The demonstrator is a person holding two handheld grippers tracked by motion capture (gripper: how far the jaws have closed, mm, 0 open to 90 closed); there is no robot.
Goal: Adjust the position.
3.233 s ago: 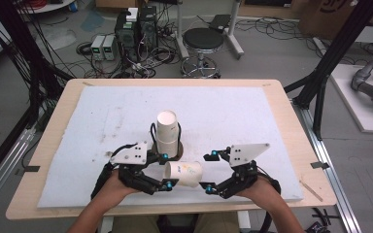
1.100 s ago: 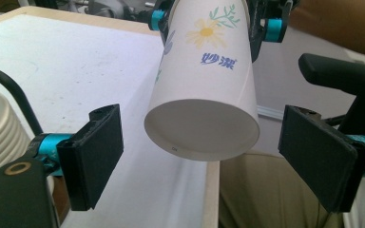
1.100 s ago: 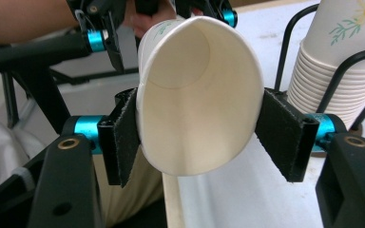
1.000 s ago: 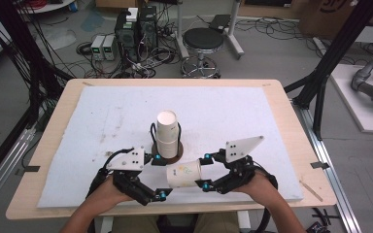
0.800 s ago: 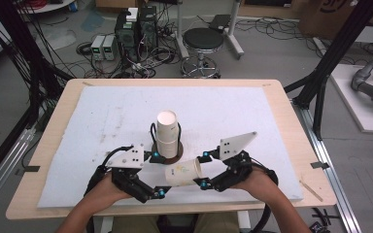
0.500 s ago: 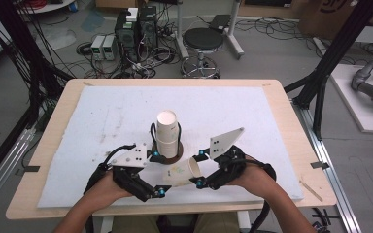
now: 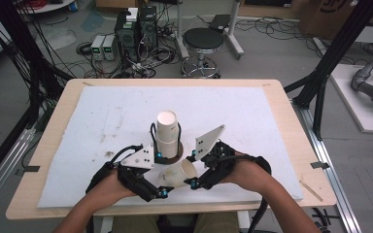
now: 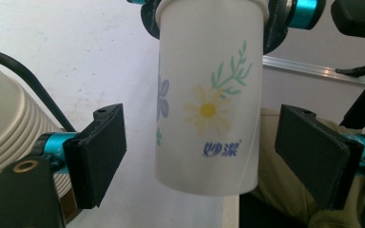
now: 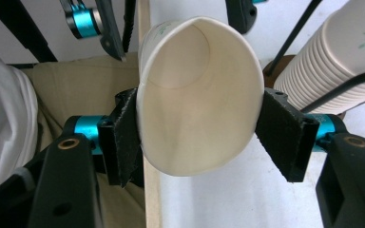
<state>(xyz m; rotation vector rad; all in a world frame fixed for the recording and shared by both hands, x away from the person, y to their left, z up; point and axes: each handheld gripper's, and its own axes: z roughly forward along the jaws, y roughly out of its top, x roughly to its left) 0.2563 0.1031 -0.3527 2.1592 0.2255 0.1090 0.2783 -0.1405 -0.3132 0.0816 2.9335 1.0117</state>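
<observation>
A single white paper cup (image 7: 176,174) with a flower print (image 8: 208,110) hangs near the table's front edge. My right gripper (image 7: 192,170) is shut on its rim and squeezes the mouth (image 9: 197,95) into an oval between both pads (image 9: 281,135). The cup's lower body sits between the jaws of my left gripper (image 7: 161,174), which have just been closing. Those jaws stand open, with a gap on each side of the cup (image 8: 204,102). Just beyond both grippers, a tall stack of paper cups (image 7: 167,130) stands upright on a brown round base (image 7: 174,154).
A white mat (image 7: 252,121) covers the wooden table (image 7: 291,121). A black cable (image 8: 24,80) loops by the stack (image 9: 335,57). The table's front edge (image 9: 148,190) runs right under the held cup. Black frame posts, a stool (image 7: 201,41) and computer boxes stand beyond the table.
The right gripper has carried the cup left and a little up, swinging its base between the left jaws. The left hand has stayed in place, its jaws slightly narrower.
</observation>
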